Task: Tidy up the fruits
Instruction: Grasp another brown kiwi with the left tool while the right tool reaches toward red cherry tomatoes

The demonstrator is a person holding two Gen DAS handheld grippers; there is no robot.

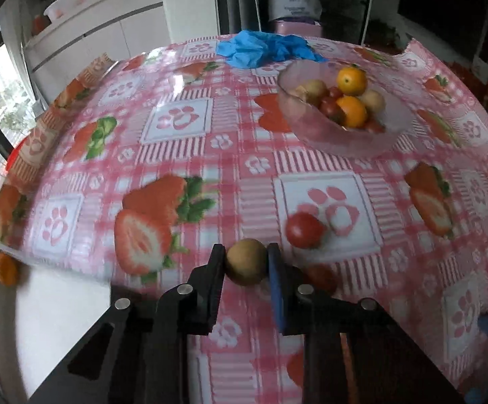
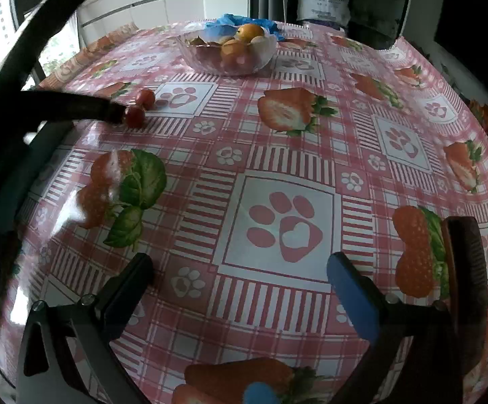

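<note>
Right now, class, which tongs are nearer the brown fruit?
Left. The left tongs grip the brown fruit; the right tongs hang open over bare tablecloth, away from it.

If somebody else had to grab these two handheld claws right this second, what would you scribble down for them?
Left gripper: shut on a small brown fruit, low over the tablecloth.
Right gripper: open, holding nothing, over the table.
Glass bowl at the far side already holds oranges, brown fruits and small red ones.
Still loose: a cherry tomato just beyond the left gripper, another red one beside its blue finger, and an orange fruit at the table's left edge.
Likely next: carry the held fruit to the bowl, then collect the loose ones.
</note>
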